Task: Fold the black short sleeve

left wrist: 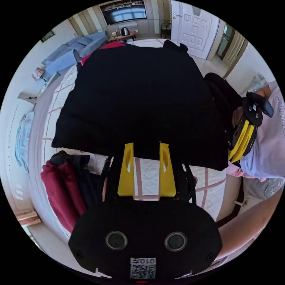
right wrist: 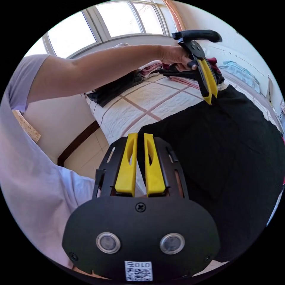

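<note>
Both tongs (left wrist: 146, 144) (right wrist: 140, 135) meet black short sleeve's (left wrist: 139, 98) edge.

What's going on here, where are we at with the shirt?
A person is working the black shirt on the bed, a gripper in each hand. The shirt lies spread flat on the quilt. The left gripper has its jaws apart at the shirt's near edge. The right gripper is near a corner, jaws nearly together; whether they pinch fabric is unclear. A pile of dark and red clothes sits beside the shirt.
</note>
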`<control>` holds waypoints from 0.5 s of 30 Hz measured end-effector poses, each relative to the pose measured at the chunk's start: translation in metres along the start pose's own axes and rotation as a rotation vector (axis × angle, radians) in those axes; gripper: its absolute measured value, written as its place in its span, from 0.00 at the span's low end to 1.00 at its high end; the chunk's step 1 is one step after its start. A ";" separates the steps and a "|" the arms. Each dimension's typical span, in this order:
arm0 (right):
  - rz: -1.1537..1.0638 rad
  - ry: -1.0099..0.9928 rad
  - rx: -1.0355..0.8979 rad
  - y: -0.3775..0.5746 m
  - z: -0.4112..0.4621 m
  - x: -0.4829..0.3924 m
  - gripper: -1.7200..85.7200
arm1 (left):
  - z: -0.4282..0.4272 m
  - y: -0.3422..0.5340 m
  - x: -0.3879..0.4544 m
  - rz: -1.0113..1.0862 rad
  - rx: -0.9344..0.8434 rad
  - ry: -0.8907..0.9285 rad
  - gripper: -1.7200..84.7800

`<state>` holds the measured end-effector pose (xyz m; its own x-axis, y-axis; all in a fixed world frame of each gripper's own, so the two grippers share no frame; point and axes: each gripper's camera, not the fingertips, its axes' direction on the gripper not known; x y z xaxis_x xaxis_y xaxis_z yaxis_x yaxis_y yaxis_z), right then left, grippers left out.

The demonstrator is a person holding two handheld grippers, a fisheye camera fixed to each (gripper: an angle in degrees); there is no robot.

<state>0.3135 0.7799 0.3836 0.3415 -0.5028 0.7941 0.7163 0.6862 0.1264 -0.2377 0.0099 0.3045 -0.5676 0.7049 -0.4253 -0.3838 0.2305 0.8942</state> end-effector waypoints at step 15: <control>-0.027 0.069 0.014 0.028 0.019 -0.019 0.09 | 0.029 -0.044 -0.080 -0.072 -0.113 0.249 0.07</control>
<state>0.3155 0.8188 0.3831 0.3638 -0.5560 0.7474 0.7174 0.6790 0.1559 -0.1538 -0.0370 0.3033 -0.6918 0.4998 -0.5212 -0.5009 0.1877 0.8449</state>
